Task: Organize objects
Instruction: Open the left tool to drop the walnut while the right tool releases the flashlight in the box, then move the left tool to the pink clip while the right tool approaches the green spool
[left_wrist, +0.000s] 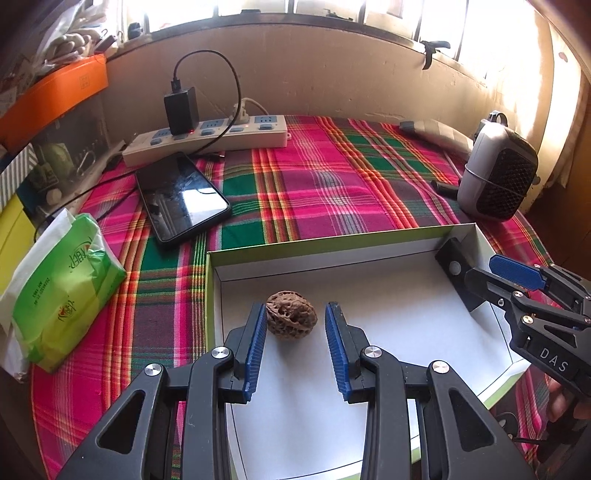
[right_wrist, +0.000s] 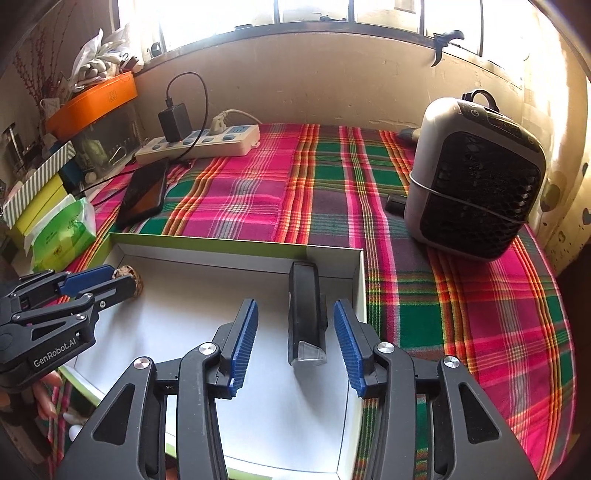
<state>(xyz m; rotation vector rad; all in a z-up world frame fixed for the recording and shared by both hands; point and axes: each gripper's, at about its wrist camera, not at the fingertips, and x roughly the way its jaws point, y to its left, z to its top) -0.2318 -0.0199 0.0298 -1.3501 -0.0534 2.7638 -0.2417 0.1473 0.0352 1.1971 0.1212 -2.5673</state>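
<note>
Left hand-held gripper stands open, walnut lying between its pads, in the box near its left wall. Right hand-held gripper is open around a black device lying by the box's right wall.

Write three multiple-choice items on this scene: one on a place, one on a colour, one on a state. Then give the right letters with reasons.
1. Where does the walnut lie?
A. on the phone
B. inside the white tray
C. on the window ledge

2. What colour is the tissue pack?
A. green
B. blue
C. black

3. How does the right claw stand around the black clip?
A. clamped on it
B. open, pads clear of it
C. far off, over the heater

Key: 1 B, it rests on the tray floor; 2 A, its wrapper is green; 3 B, gaps show on both sides.
</note>
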